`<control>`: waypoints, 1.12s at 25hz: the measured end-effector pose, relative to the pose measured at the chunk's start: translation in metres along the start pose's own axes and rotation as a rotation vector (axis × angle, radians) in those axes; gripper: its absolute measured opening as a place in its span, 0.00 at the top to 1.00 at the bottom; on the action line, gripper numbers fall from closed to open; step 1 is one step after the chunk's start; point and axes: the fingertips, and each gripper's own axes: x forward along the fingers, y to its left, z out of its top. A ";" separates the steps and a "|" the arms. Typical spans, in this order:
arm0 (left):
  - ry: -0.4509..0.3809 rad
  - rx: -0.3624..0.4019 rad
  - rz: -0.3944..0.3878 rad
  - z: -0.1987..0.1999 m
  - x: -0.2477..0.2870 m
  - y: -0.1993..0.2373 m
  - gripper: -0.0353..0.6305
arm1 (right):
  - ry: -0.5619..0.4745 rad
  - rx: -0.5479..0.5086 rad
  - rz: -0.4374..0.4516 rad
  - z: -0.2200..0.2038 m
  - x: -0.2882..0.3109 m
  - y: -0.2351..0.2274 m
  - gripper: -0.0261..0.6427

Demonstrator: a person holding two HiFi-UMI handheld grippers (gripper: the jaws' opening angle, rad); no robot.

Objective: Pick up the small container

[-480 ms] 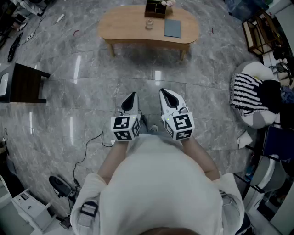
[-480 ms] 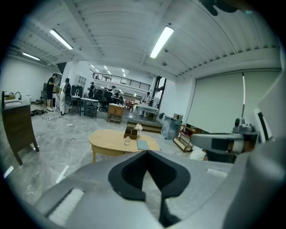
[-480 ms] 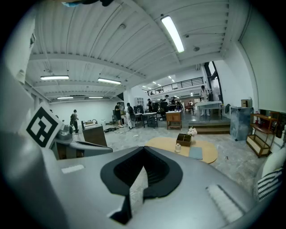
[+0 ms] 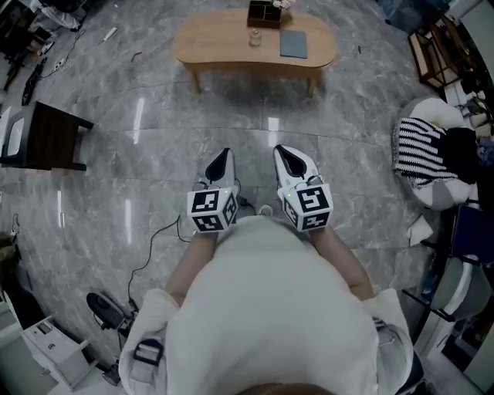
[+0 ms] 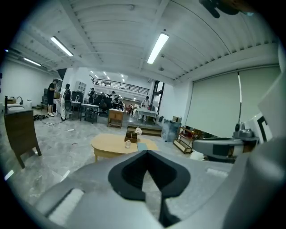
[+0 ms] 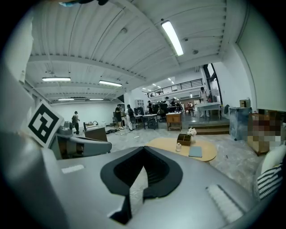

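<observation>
The small container [image 4: 254,37], a clear glass jar, stands on a far oval wooden table [image 4: 224,48], beside a dark box with flowers [image 4: 264,14] and a blue-grey pad [image 4: 293,45]. The person holds both grippers close to the body, well short of the table. My left gripper [image 4: 224,155] and right gripper [image 4: 279,150] point at the table, jaws shut with nothing in them. In the left gripper view the jar [image 5: 128,144] shows above the closed jaws [image 5: 146,153]. It also shows in the right gripper view [image 6: 178,146], beyond the closed jaws [image 6: 143,148].
A dark side table [image 4: 42,139] stands at the left. At the right lies a striped cloth on a white cushion [image 4: 421,150], with a wooden rack [image 4: 436,50] behind it. A cable [image 4: 147,254] runs over the marble floor near the person's feet. People stand far back.
The head view has shifted slightly, so the floor and furniture sit a little to the right. Both grippers stay shut at the same place before the body.
</observation>
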 end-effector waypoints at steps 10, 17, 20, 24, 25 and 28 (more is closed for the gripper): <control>-0.009 -0.016 0.080 -0.009 -0.019 0.015 0.94 | -0.005 0.008 0.051 -0.004 -0.002 0.013 0.96; 0.005 -0.013 0.074 -0.012 -0.017 0.016 0.94 | 0.011 0.047 0.066 -0.012 0.005 0.017 0.96; 0.027 -0.013 0.058 -0.017 -0.010 0.019 0.94 | 0.017 0.060 0.054 -0.014 0.014 0.014 0.96; 0.047 -0.012 0.035 -0.016 0.009 0.023 0.94 | 0.027 0.084 0.031 -0.015 0.027 0.002 0.96; 0.047 -0.013 0.027 -0.014 0.016 0.024 0.94 | 0.030 0.089 0.026 -0.014 0.032 -0.003 0.96; 0.046 -0.006 0.009 -0.004 0.037 0.027 0.94 | 0.037 0.100 0.021 -0.010 0.050 -0.015 0.96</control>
